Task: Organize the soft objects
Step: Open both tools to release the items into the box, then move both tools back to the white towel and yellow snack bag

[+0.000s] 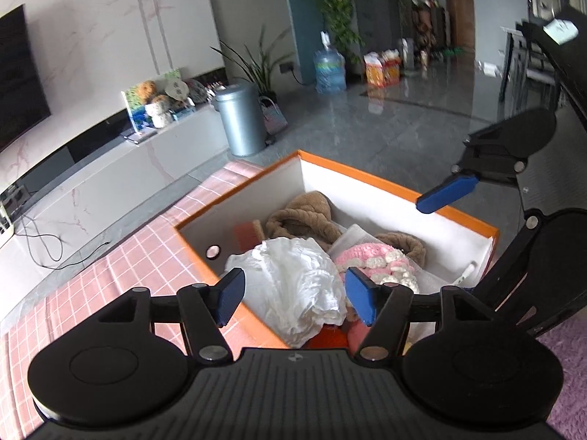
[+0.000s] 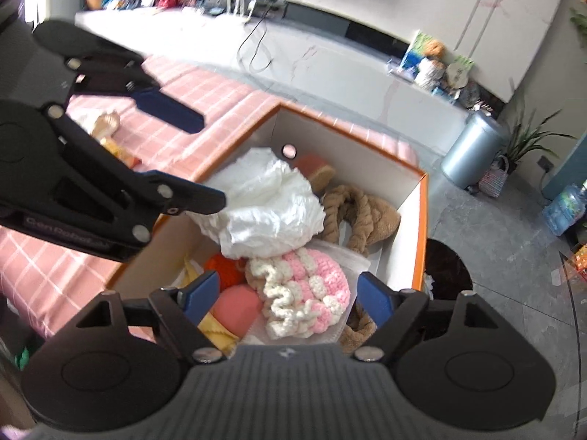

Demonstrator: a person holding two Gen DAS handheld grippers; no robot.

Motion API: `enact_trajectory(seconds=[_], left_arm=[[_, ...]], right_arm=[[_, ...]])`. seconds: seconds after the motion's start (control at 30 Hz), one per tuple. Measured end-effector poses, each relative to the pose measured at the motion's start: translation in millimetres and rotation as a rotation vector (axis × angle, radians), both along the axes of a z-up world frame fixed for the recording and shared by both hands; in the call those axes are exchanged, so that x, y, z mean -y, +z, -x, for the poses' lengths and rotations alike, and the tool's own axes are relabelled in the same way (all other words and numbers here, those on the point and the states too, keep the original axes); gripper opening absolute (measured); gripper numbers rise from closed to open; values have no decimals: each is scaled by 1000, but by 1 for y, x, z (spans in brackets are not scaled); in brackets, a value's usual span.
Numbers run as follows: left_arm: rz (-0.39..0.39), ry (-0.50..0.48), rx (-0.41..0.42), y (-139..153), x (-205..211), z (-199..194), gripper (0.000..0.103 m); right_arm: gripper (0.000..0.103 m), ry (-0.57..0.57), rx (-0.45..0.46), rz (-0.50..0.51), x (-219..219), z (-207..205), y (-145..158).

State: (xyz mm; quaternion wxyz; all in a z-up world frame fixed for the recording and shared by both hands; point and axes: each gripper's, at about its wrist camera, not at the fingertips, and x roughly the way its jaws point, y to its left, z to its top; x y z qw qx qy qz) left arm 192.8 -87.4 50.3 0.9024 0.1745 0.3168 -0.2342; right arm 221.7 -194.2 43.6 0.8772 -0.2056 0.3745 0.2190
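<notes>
An orange-rimmed white box [image 1: 367,178] [image 2: 422,220] stands on the pink checked cloth. It holds a crumpled white cloth [image 1: 293,286] [image 2: 268,205], a pink and cream crochet piece [image 1: 374,260] [image 2: 304,289], brown plush items [image 1: 304,216] [image 2: 359,209], a salmon round item [image 2: 236,310] and an orange one [image 2: 222,266]. My left gripper [image 1: 295,299] is open and empty just above the white cloth at the box's near edge. My right gripper [image 2: 284,299] is open and empty over the crochet piece; it also shows in the left wrist view [image 1: 445,192].
The pink checked cloth [image 1: 110,275] [image 2: 205,88] covers the table. Small loose items [image 2: 110,135] lie on it left of the box. Beyond are a grey bin [image 1: 240,119], a low TV cabinet [image 1: 110,161] and grey floor [image 1: 367,121].
</notes>
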Motion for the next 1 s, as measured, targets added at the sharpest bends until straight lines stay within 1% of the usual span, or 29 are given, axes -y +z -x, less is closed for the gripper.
enact_trajectory(seconds=[0.13,0.23,0.33,0.43,0.53,0.63,0.77,0.87,1.0], left_arm=[[63,58,42,4,-20,13,74],[108,114,72,7,-38,23,74],[166,152,112,8,-55,37,74],[213,188,155,5,-71,50,74],[244,240,184,1,-85,62,74],[286,303,199,-2,-101,71,74],[305,378,200,-10,-125,80,72],[327,441,181,-18,-145,85,72],[326,524,154,-27,-168,85,72]], right_arm=[[83,-64,69,-70,-7,16,6],[84,-119,127,-99,-16,27,6],[84,-171,190,-150,-26,40,4],[84,-225,217,-230,-34,50,2],[84,-263,237,-297,-46,60,-3],[84,-262,245,-324,-64,69,-10],[84,-240,211,-373,-88,71,-21],[85,-221,223,-380,-105,72,-26],[87,-187,213,-385,-130,71,-34]])
